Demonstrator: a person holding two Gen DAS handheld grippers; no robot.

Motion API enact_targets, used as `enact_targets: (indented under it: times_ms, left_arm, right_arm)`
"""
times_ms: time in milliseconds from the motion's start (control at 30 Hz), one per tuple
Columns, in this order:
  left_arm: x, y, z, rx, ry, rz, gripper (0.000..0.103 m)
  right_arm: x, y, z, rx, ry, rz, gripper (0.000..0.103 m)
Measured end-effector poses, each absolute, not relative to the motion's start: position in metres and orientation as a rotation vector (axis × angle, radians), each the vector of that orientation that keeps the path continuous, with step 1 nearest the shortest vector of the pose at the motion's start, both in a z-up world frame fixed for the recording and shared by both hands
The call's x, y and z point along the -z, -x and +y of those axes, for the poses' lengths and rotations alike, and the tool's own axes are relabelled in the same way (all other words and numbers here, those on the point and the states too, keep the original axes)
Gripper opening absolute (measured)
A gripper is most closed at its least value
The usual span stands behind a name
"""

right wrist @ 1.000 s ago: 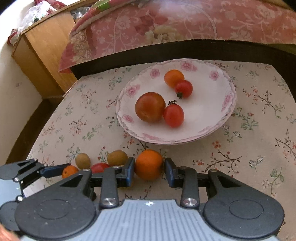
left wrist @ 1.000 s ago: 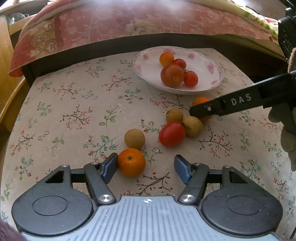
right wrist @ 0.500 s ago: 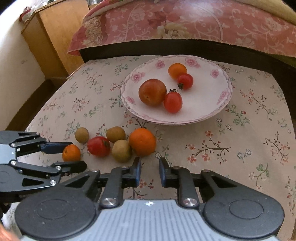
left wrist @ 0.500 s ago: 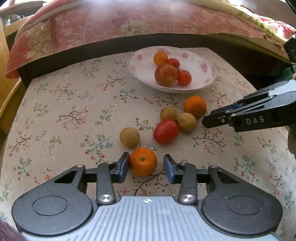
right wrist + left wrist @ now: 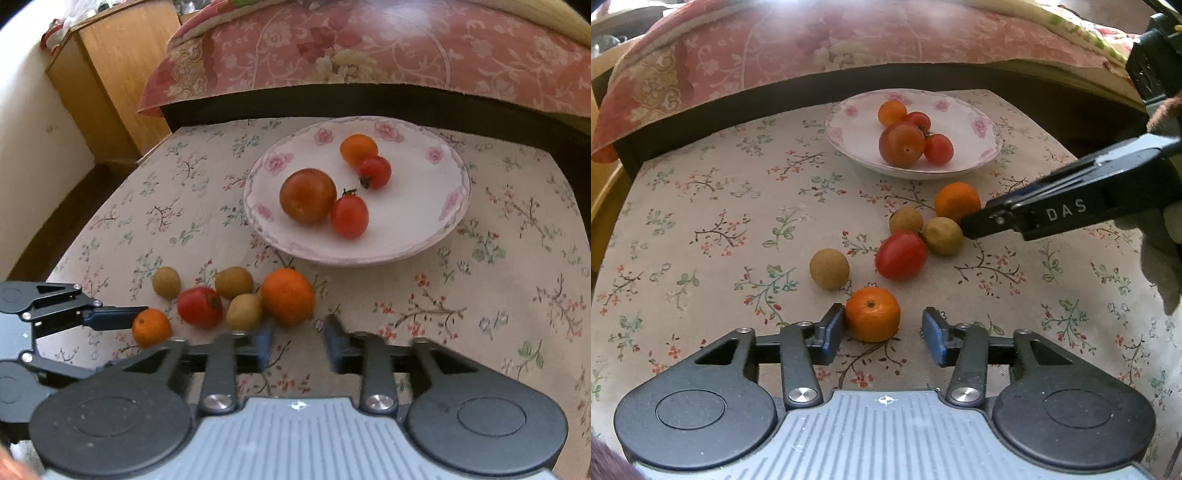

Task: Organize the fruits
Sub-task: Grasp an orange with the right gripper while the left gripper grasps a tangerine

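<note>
Nearest, my left gripper (image 5: 882, 328): jaws apart, the small orange (image 5: 872, 314) between them, touching the left pad, clear of the right — nothing held.

My right gripper (image 5: 298, 341): jaws parted and empty, low over the floral counter (image 5: 498, 295), just short of the larger orange (image 5: 288, 297).

Middle ground: the loose cluster — a red tomato (image 5: 900, 254), three tan round fruits (image 5: 829, 268) (image 5: 942, 235) (image 5: 906, 219), the larger orange at its far edge.

Beyond: the flowered plate (image 5: 979, 129) holding one big tomato (image 5: 901, 144), two small red ones and a small orange fruit.

Farthest: a bed with a pink quilt (image 5: 775, 48).

Handling note, as I judge it: centre the small orange before closing the left gripper, squeeze lightly, lift clear, and carry it over the cluster to a bare patch of the plate so nothing rolls.
</note>
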State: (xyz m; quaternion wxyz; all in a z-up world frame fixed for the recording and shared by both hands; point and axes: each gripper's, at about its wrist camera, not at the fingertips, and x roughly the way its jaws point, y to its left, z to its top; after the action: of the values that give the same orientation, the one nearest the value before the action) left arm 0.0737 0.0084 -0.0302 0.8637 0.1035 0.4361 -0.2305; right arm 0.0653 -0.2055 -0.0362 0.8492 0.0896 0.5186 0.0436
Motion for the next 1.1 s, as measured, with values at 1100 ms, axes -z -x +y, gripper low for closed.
enact_targets:
  times_ms: [1100]
  left_arm:
    - [0.028, -0.068, 0.003, 0.502, -0.232, 0.925, 0.04]
  right_arm:
    - [0.029, -0.039, -0.194, -0.162, -0.089, 1.123, 0.03]
